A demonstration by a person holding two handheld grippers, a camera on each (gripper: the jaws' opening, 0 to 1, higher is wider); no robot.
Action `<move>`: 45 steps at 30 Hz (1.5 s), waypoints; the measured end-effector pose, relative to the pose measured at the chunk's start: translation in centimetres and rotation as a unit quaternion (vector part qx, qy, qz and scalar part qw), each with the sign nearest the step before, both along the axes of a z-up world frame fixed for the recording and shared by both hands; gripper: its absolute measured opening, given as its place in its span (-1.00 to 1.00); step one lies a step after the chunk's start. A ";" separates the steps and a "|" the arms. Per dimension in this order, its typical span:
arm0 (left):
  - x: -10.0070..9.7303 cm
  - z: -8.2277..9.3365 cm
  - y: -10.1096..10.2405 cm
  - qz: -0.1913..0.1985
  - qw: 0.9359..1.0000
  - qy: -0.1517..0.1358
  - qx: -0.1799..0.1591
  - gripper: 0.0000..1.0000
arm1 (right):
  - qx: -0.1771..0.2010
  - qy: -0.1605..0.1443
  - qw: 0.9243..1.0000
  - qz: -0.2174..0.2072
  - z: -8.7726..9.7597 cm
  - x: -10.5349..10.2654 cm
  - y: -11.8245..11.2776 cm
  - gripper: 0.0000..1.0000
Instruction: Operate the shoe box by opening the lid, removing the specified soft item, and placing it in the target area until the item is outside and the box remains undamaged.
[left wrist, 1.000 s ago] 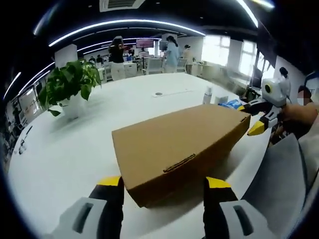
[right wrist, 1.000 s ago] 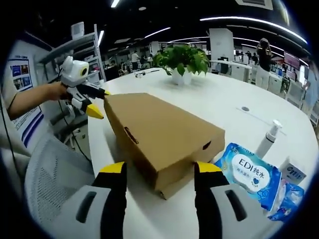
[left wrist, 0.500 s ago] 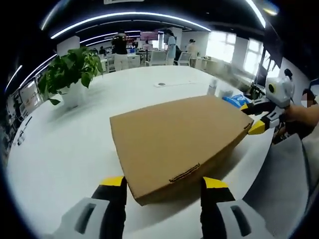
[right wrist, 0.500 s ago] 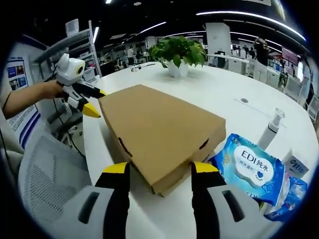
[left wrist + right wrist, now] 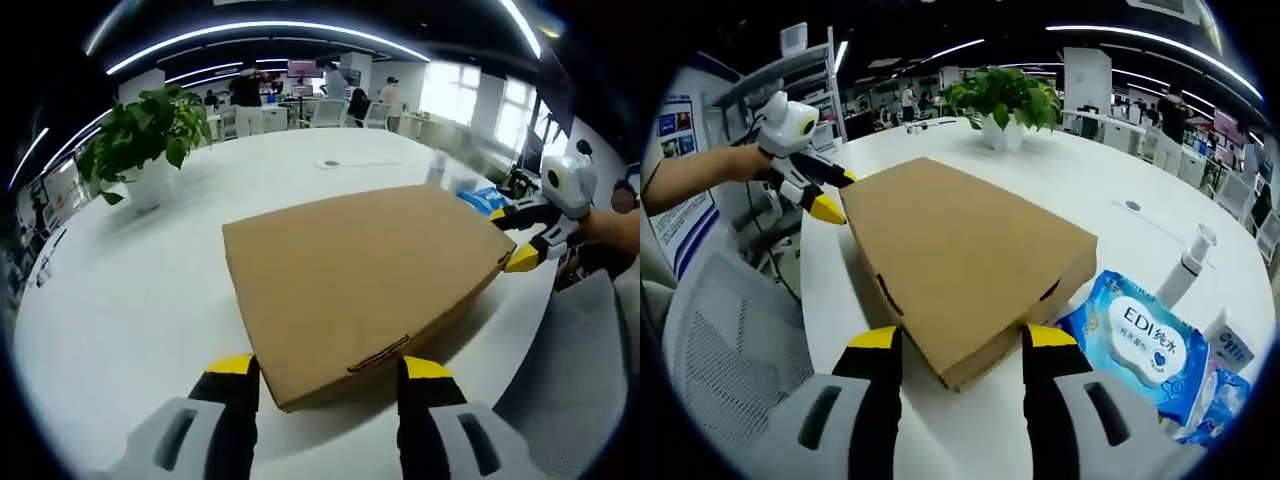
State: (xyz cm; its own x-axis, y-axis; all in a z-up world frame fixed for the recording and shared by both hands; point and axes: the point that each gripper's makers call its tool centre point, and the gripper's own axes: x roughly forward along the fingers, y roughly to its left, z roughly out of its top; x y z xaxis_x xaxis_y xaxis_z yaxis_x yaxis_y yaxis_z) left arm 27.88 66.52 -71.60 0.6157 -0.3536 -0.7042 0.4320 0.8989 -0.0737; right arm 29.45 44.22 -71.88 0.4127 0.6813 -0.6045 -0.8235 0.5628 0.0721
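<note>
Flat brown cardboard shoe box (image 5: 365,275) (image 5: 965,255), lid closed, lying on the white round tabletop (image 5: 130,300) (image 5: 1110,190) near its edge. Matte, smooth kraft surface with crisp folded edges; a tuck-in tab slot along the near side in the left gripper view, a small dark finger hole on the end face in the right gripper view. Left tongs (image 5: 323,375) released, black jaws with yellow tips spread wide at either side of the box's near corner; whether touching it, cannot tell. Right tongs (image 5: 952,343) likewise released, straddling the opposite end. Just right of the box in the right gripper view, a glossy blue-and-white pack of wipes (image 5: 1140,340) marked EDI, soft and crinkled, with a slim white pump bottle (image 5: 1193,265) behind it. Farther across the tabletop, a leafy green plant in a white pot (image 5: 145,140) (image 5: 1005,100). Grey mesh chair back (image 5: 730,350) at the tabletop's near edge.
</note>
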 end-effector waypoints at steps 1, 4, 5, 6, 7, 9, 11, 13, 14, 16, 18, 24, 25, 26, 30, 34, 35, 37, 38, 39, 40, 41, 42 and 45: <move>0.2 0.0 0.0 -0.002 1.000 0.001 0.003 0.12 | 0.000 0.000 1.000 0.000 0.0 0.2 0.0 -0.11; 0.7 -0.2 0.1 -0.006 1.000 0.009 0.007 0.12 | -0.001 0.000 1.000 0.002 0.0 0.7 0.1 -0.11; 0.8 -0.4 0.0 -0.007 1.000 0.012 0.007 0.12 | -0.002 0.000 1.000 0.003 0.0 0.9 0.1 -0.11; 1.0 -0.5 0.0 -0.010 1.000 0.013 0.011 0.12 | -0.002 0.000 1.000 0.004 0.0 1.1 0.1 -0.11; 1.2 -0.5 0.0 -0.012 1.000 0.011 0.016 0.12 | -0.002 0.000 1.000 0.003 0.0 1.3 0.1 -0.11; 1.6 -0.5 0.0 -0.014 1.000 0.012 0.019 0.12 | -0.003 0.001 1.000 0.003 0.0 1.7 0.1 -0.11; 2.0 -0.5 0.0 -0.013 1.000 0.012 0.019 0.13 | -0.004 0.001 1.000 0.002 0.0 2.1 0.1 -0.11; 2.5 -0.5 0.1 -0.013 1.000 0.012 0.019 0.12 | -0.004 0.000 1.000 0.001 0.0 2.6 0.1 -0.11; 2.7 -0.4 0.2 -0.013 1.000 0.013 0.019 0.11 | -0.004 0.001 1.000 0.001 0.0 2.8 0.1 -0.11; 3.1 -0.4 0.2 -0.013 1.000 0.014 0.019 0.09 | -0.005 0.000 1.000 0.002 0.0 3.2 0.1 -0.11; 3.5 -0.4 0.3 -0.013 1.000 0.014 0.019 0.07 | -0.006 0.001 1.000 0.002 0.0 3.7 0.1 -0.11; 4.7 -0.4 0.2 -0.013 1.000 0.015 0.018 0.07 | -0.010 0.002 1.000 0.003 0.0 5.0 0.1 -0.11; 4.9 -0.4 0.2 -0.013 1.000 0.015 0.016 0.07 | -0.010 0.002 1.000 0.003 0.0 5.2 0.1 -0.11; 5.1 -0.4 0.2 -0.013 1.000 0.015 0.016 0.07 | -0.011 0.002 1.000 0.003 0.0 5.3 0.1 -0.11; 5.9 -0.3 0.1 -0.014 1.000 0.015 0.015 0.06 | -0.013 0.003 1.000 0.003 0.0 6.1 0.0 -0.11; 6.7 -0.3 0.1 -0.015 1.000 0.016 0.014 0.06 | -0.016 0.003 1.000 0.002 0.0 6.8 0.0 -0.11; 6.9 -0.3 0.1 -0.015 1.000 0.016 0.014 0.06 | -0.017 0.003 1.000 0.002 0.0 7.0 0.0 -0.11; 7.3 -0.3 0.1 -0.016 1.000 0.016 0.014 0.06 | -0.018 0.002 1.000 0.000 0.0 7.4 -0.1 -0.11; 7.5 -0.3 0.1 -0.017 1.000 0.016 0.014 0.06 | -0.018 0.002 1.000 0.000 0.0 7.6 -0.1 -0.11; 7.7 -0.3 0.1 -0.017 1.000 0.016 0.013 0.06 | -0.018 0.002 1.000 -0.001 0.0 7.8 -0.1 -0.11; 7.9 -0.3 0.0 -0.017 1.000 0.016 0.013 0.06 | -0.019 0.001 1.000 -0.002 0.0 8.0 -0.1 -0.11; 8.0 -0.3 0.0 -0.016 1.000 0.016 0.012 0.06 | -0.019 0.001 1.000 -0.002 0.0 8.1 -0.1 -0.11; 8.1 -0.3 0.0 -0.016 1.000 0.016 0.012 0.06 | -0.020 0.001 1.000 -0.002 0.0 8.3 -0.2 -0.10; 8.4 -0.3 0.0 -0.016 1.000 0.015 0.008 0.06 | -0.023 -0.001 1.000 -0.001 0.0 8.6 -0.2 -0.10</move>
State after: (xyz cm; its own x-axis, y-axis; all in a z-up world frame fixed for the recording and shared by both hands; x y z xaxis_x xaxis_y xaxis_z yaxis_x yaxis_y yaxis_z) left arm 36.26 66.54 -71.88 0.5833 -0.3607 -0.7278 0.4578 0.8861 -0.0723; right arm 38.01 44.02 -71.93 0.4145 0.6527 -0.6342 -0.8227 0.5667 0.0457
